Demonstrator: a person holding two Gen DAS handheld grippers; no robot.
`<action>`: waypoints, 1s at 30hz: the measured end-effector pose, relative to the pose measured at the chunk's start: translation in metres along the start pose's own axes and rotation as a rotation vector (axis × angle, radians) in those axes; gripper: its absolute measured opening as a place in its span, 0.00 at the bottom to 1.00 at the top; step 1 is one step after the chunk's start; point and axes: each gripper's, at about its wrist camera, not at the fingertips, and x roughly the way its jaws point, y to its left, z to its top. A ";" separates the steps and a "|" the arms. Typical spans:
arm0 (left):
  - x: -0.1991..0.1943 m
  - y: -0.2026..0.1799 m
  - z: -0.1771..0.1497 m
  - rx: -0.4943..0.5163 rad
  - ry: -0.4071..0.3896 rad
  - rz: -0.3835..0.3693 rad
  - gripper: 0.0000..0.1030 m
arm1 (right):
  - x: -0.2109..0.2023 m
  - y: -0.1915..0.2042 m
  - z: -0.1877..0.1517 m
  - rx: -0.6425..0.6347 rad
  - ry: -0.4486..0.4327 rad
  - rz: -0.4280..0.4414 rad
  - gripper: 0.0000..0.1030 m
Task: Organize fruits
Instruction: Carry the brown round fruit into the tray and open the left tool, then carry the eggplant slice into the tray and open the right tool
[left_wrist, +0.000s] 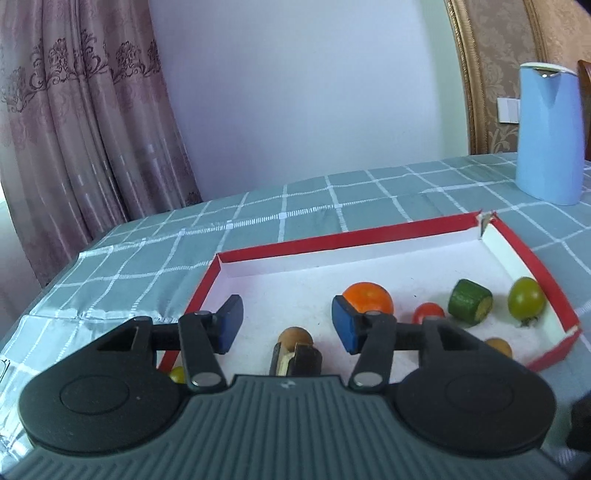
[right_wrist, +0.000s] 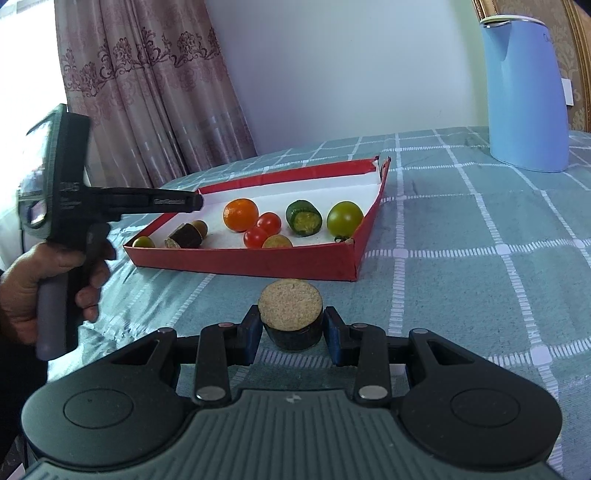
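A red box lid (right_wrist: 258, 264) with a white floor (left_wrist: 295, 295) holds an orange (left_wrist: 367, 301) (right_wrist: 240, 214), red cherry tomatoes (right_wrist: 262, 229), a green cucumber chunk (left_wrist: 470, 302) (right_wrist: 303, 218), a green tomato (left_wrist: 526, 302) (right_wrist: 344, 218), a dark chunk (left_wrist: 295, 357) (right_wrist: 184, 236) and small brown fruits. My left gripper (left_wrist: 286, 325) is open above the lid's near left part, over the dark chunk. My right gripper (right_wrist: 291, 330) is in front of the lid, its pads against a dark chunk with a tan cut face (right_wrist: 290, 314); the chunk looks to rest on the cloth.
A blue kettle (right_wrist: 524, 92) (left_wrist: 548, 133) stands at the back right on the green checked tablecloth (right_wrist: 461, 240). A small yellow-green fruit (left_wrist: 177, 373) shows at the lid's near left corner. Curtains hang behind the table's left edge.
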 end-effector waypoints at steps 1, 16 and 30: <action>-0.006 0.003 -0.003 -0.001 -0.006 -0.009 0.49 | 0.000 0.000 0.000 -0.001 0.001 -0.004 0.34; -0.071 0.069 -0.078 -0.121 0.005 -0.052 0.50 | 0.002 0.012 0.000 -0.065 0.017 -0.092 0.34; -0.069 0.093 -0.088 -0.245 0.016 -0.104 0.51 | 0.011 0.057 0.029 -0.141 -0.011 -0.118 0.34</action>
